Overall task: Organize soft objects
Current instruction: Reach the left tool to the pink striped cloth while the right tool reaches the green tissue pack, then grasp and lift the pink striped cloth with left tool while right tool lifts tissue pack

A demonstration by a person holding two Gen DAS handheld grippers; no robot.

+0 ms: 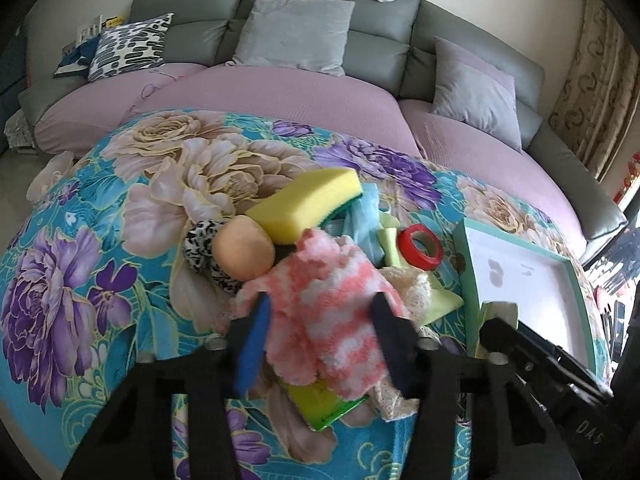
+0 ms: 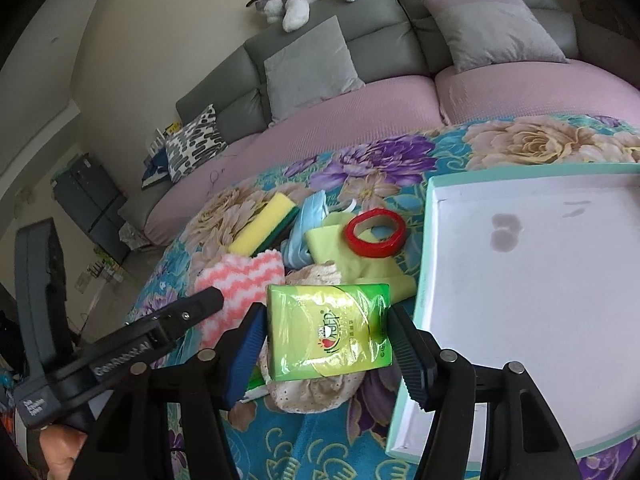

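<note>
The right tool [image 2: 326,354] gripped a green tissue pack [image 2: 330,332] between its blue pads, held above a cream lace cloth [image 2: 316,390] that the pack mostly hid. On the pack only "OPEN" read clearly; the rest of its print was too warped to make out. The left tool [image 1: 320,332] was clamped around a pink-and-white fluffy cloth [image 1: 320,292], which covered most of a green pack [image 1: 324,404] beneath it on the floral table [image 1: 80,240].

At 12 o'clock from the cloth lay a yellow sponge [image 1: 308,204], with a peach ball [image 1: 243,248] at 10 o'clock hiding part of a black-and-white scrunchie [image 1: 200,248]. A red tape roll [image 1: 421,249] sat at 2 o'clock. The white tray [image 2: 532,280], at 3 o'clock, was cut off by the frame edge. The left tool's body read "GenRobot.AI" in the right wrist view.
</note>
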